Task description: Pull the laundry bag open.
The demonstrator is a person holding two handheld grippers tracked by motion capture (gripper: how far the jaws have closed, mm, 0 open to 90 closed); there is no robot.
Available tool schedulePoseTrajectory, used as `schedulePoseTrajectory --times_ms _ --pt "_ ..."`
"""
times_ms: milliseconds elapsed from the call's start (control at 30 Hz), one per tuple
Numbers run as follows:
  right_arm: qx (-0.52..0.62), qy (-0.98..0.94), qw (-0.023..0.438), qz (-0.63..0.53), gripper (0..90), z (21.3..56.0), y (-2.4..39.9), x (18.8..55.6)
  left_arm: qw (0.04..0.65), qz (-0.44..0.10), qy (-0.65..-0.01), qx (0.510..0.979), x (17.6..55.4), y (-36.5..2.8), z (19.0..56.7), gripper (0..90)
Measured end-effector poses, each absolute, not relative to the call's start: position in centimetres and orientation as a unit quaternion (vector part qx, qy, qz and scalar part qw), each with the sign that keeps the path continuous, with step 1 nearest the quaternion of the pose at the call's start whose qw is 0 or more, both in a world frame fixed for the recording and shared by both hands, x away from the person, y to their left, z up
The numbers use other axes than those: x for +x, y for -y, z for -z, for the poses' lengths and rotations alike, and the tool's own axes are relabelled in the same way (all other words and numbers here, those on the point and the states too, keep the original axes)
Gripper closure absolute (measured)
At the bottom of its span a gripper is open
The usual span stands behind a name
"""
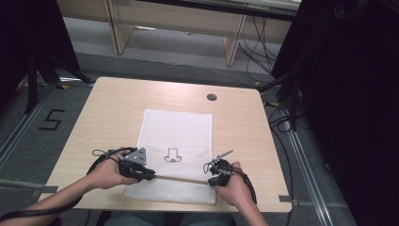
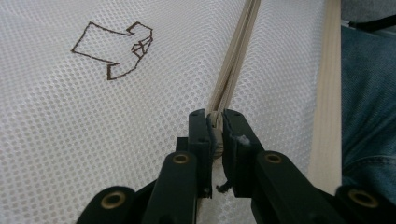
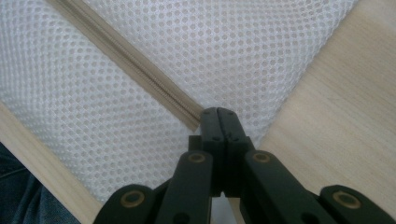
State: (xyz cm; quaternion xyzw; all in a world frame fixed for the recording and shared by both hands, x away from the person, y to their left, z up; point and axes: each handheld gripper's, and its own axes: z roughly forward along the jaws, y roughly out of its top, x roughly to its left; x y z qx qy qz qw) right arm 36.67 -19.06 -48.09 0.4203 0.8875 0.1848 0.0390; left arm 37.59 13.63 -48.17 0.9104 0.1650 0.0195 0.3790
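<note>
A white mesh bag (image 1: 176, 132) lies flat on the wooden table (image 1: 103, 122), with a small dark outline drawing (image 1: 172, 155) on it. A beige zipper (image 1: 181, 179) runs across its near end. My left gripper (image 1: 149, 175) is at the zipper's left end. In the left gripper view its jaws are shut on a beige piece of the zipper (image 2: 233, 70), pinched at the fingertips (image 2: 215, 126). My right gripper (image 1: 210, 180) is at the zipper's right end, and its jaws (image 3: 218, 116) are pressed together where the zipper (image 3: 126, 56) stops, on the bag's mesh (image 3: 224, 51).
A round cable hole (image 1: 211, 97) sits near the table's far edge. The table's front edge (image 1: 164, 207) is just behind both hands. Desk legs (image 1: 233, 44) and cables (image 1: 282, 117) stand beyond the table, and dark curtains (image 1: 348, 94) hang at the right.
</note>
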Motion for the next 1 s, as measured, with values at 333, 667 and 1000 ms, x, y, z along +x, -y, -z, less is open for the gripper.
schedulePoseTrajectory --times_ms 333,667,1000 --pt "0.431 -0.884 0.040 -0.177 90.0 48.0 18.9 36.5 0.350 -0.046 -0.162 0.921 37.8 -14.4 48.3 82.1" --pt "0.432 -0.883 0.041 -0.179 90.0 48.0 18.9 36.5 0.367 -0.031 -0.179 0.912 37.6 -15.5 48.4 82.1" --pt "0.438 -0.881 0.035 -0.177 90.0 48.0 18.9 36.5 0.369 -0.033 -0.204 0.906 37.5 -17.9 48.5 82.1"
